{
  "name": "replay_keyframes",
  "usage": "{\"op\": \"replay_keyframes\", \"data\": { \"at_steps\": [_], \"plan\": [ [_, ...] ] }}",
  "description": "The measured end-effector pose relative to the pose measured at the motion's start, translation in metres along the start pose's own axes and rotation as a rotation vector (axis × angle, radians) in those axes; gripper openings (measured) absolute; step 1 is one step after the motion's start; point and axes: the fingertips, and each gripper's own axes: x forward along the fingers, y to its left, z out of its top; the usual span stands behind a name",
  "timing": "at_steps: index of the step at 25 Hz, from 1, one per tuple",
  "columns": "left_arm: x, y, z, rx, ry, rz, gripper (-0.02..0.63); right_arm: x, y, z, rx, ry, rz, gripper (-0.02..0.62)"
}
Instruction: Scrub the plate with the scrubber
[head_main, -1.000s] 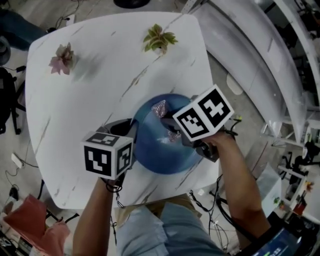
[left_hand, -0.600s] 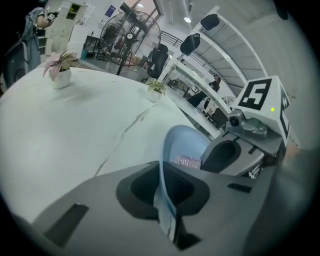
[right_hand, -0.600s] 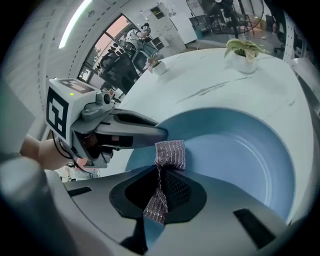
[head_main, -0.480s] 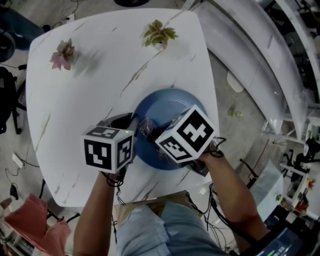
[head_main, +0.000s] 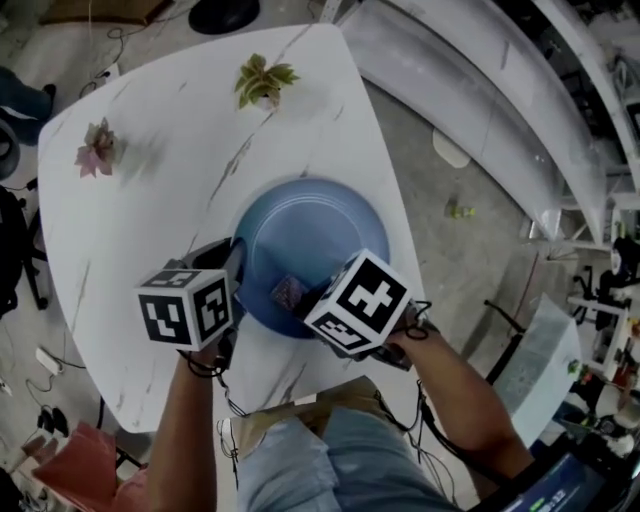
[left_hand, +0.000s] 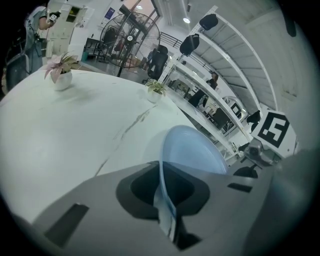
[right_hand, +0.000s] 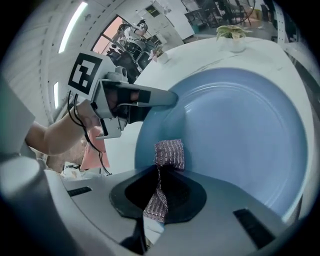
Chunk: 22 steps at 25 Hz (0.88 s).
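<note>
Scrubbing step: left gripper (left_hand: 165, 215) pinches the plate (left_hand: 195, 150) at its rim, right gripper (right_hand: 152, 205) pinches the scrubber (right_hand: 169, 152); next, I think, wipe farther across

The round plate (head_main: 310, 225) is plain pale blue, the small mesh scrubber (right_hand: 168, 152) purplish-grey with fine ribbed stripes, the tabletop (head_main: 140, 230) white with thin grey marble veins.

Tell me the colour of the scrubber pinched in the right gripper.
The scrubber is purplish-pink woven mesh, seen best in the right gripper view.
</note>
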Motion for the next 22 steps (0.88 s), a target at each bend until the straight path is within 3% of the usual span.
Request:
{"op": "replay_keyframes", "data": {
  "at_steps": [13, 22],
  "plan": [
    [-0.001, -0.002, 0.0, 0.002, 0.01, -0.001, 0.017, -0.052, -0.072, -0.018, 0.127, -0.08, -0.176, 0.049],
    [-0.001, -0.005, 0.0, 0.018, 0.023, -0.002, 0.017, -0.071, -0.104, 0.012, 0.147, -0.101, -0.171, 0.049]
  ]
}}
